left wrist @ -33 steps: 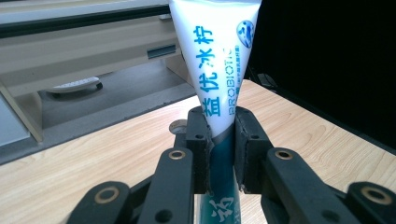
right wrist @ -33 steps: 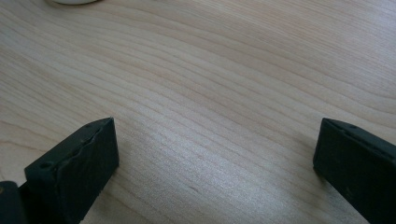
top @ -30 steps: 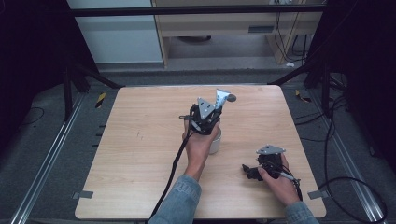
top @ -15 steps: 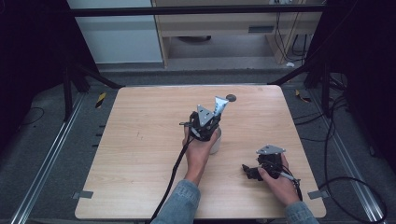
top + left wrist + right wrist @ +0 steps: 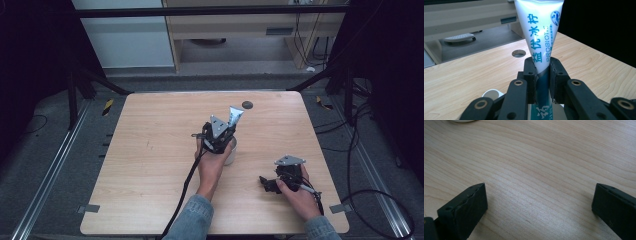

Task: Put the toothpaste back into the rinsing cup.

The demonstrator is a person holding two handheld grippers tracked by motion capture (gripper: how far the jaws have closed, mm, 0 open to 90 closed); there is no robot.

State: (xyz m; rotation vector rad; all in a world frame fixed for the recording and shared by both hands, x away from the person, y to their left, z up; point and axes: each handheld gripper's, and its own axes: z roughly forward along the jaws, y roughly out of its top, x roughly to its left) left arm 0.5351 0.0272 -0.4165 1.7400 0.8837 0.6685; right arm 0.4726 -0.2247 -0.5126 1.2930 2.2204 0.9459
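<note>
A white toothpaste tube [image 5: 541, 37] with blue lettering is clamped between the two black jaws of the left gripper [image 5: 218, 136], which are closed tight on its lower, narrower part. The tube is held nearly upright, with its flat crimped end uppermost and tilted slightly to the far right in the high view [image 5: 235, 117]. The left gripper is held near the middle of the wooden table [image 5: 150, 150], directly above a white cup [image 5: 230, 156], whose rim is also seen at the bottom left of the left gripper view [image 5: 491, 94]. Whether the tube's lower end reaches into the cup cannot be told. A round dark hole [image 5: 247, 105] is seen in the tabletop near the far edge, beyond the tube.

The right gripper [image 5: 270, 184] is rested low at the near right part of the table, well apart from the cup. In the right gripper view its jaws are spread wide, and nothing is held between them; only bare wood grain is seen in the gap. Dark cables are trailed from both grippers toward the near edge.
</note>
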